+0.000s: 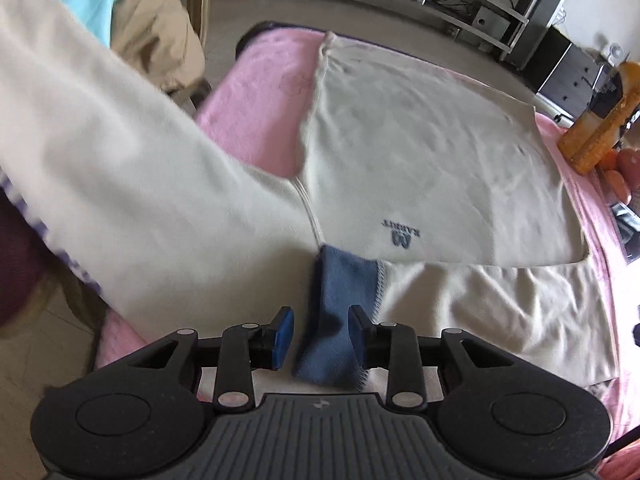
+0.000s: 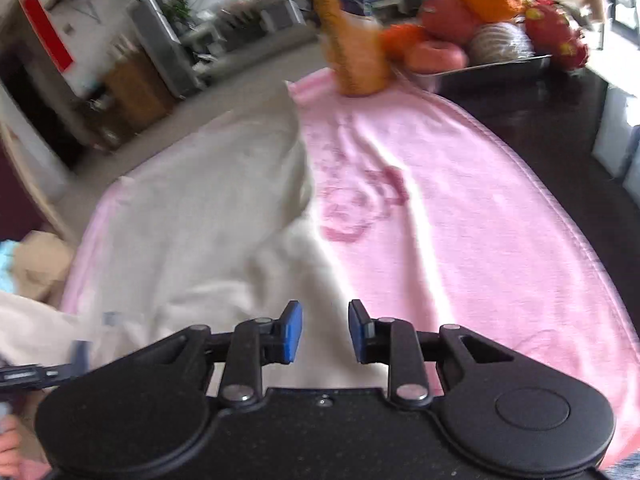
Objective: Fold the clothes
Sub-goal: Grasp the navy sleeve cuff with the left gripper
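- While the cream sweater (image 1: 420,152) is lying chest-up on the pink blanket (image 1: 256,120) covering the table, you are holding your left tool (image 1: 320,336) over its blue collar (image 1: 340,320), jaws parted, with the collar lying between them ungripped.
- Left of the collar, one sleeve (image 1: 120,160) is reaching out past the blanket's edge.
- You are carrying your right tool (image 2: 325,330) partly open and empty, over the sweater's (image 2: 192,220) edge.
- Beyond the sweater, an orange plush toy (image 2: 356,52) and a fruit tray (image 2: 488,68) are sitting near the blanket's (image 2: 460,208) far end.
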